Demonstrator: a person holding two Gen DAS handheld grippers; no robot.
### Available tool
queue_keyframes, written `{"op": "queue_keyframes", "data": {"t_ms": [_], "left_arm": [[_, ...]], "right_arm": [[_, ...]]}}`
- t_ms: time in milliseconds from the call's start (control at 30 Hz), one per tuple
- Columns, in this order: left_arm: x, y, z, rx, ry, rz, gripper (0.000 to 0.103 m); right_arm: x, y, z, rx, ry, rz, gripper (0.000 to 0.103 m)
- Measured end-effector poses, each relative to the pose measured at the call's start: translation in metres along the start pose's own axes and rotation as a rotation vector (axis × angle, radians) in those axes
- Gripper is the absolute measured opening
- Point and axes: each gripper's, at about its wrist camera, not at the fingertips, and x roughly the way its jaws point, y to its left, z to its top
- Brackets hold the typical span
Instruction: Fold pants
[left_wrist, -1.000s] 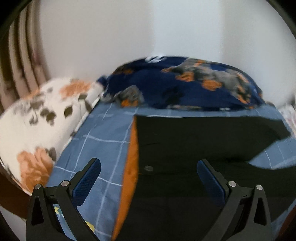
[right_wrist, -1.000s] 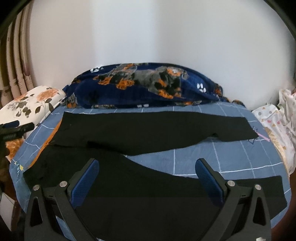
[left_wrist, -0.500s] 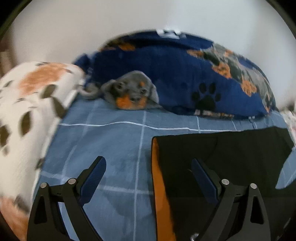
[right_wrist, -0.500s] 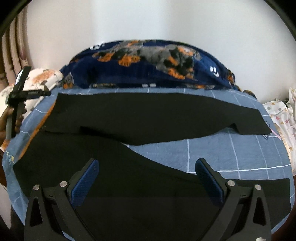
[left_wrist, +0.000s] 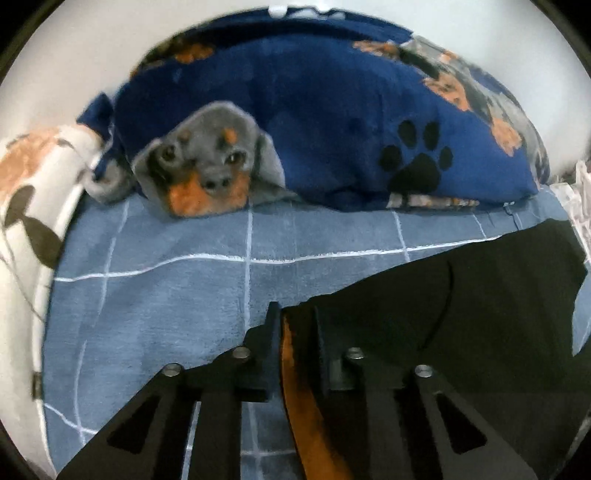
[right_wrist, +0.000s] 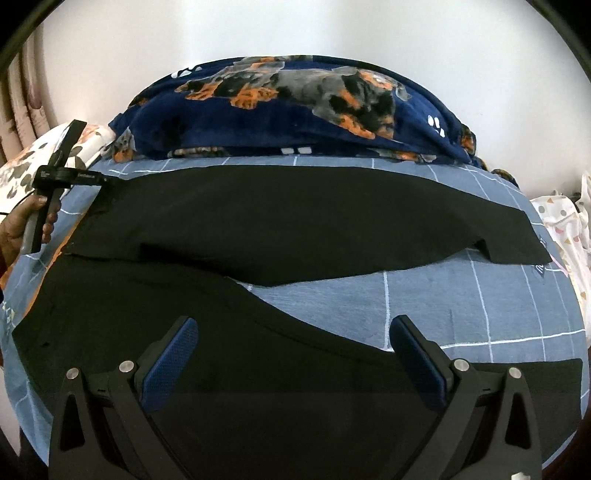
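Note:
Black pants (right_wrist: 295, 221) lie spread flat on the bed, waist at the left, both legs running right. An orange lining (left_wrist: 295, 387) shows at the waistband edge. My left gripper (left_wrist: 295, 314) is at the far corner of the waistband; its jaws are closing with the black cloth (left_wrist: 461, 295) and orange edge pinched between them. In the right wrist view the left gripper (right_wrist: 107, 179) touches that corner, held by a hand (right_wrist: 14, 229). My right gripper (right_wrist: 295, 332) hovers open over the near leg with nothing between its fingers.
The bed has a blue checked sheet (right_wrist: 443, 314). A navy dog-print blanket (right_wrist: 295, 110) is heaped along the far edge by the white wall. A floral pillow (left_wrist: 22, 184) lies at the left. A white patterned cloth (right_wrist: 561, 221) sits at the right.
My left gripper swept in and down to the waistband's far corner, and its wide jaws came together on the cloth. My right gripper sank a little toward the pants and stayed open.

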Motion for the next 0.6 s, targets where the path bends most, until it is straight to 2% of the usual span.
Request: {"op": "queue_keyframes", "data": {"t_ms": [133, 233, 333, 433, 533, 600], "left_arm": [[-0.031, -0.019, -0.010, 0.015, -0.084, 0.069, 0.011], [-0.067, -0.031, -0.016, 0.003, -0.152, 0.062, 0.011], [-0.110, -0.044, -0.030, 0.009, -0.242, 0.050, 0.011], [-0.150, -0.065, -0.048, 0.038, -0.308, 0.054, 0.011], [-0.179, -0.080, -0.072, 0.037, -0.341, 0.044, 0.011], [-0.194, -0.088, -0.088, 0.027, -0.345, 0.033, 0.011]], "right_arm": [[-0.001, -0.001, 0.005, 0.016, -0.007, 0.011, 0.103], [-0.006, -0.005, 0.013, 0.040, -0.028, 0.044, 0.103], [-0.012, -0.013, 0.023, 0.098, -0.046, 0.128, 0.103], [-0.011, -0.024, 0.040, 0.178, -0.048, 0.255, 0.103], [-0.001, -0.035, 0.054, 0.259, -0.037, 0.363, 0.103], [0.012, -0.045, 0.064, 0.354, -0.012, 0.460, 0.098]]}}
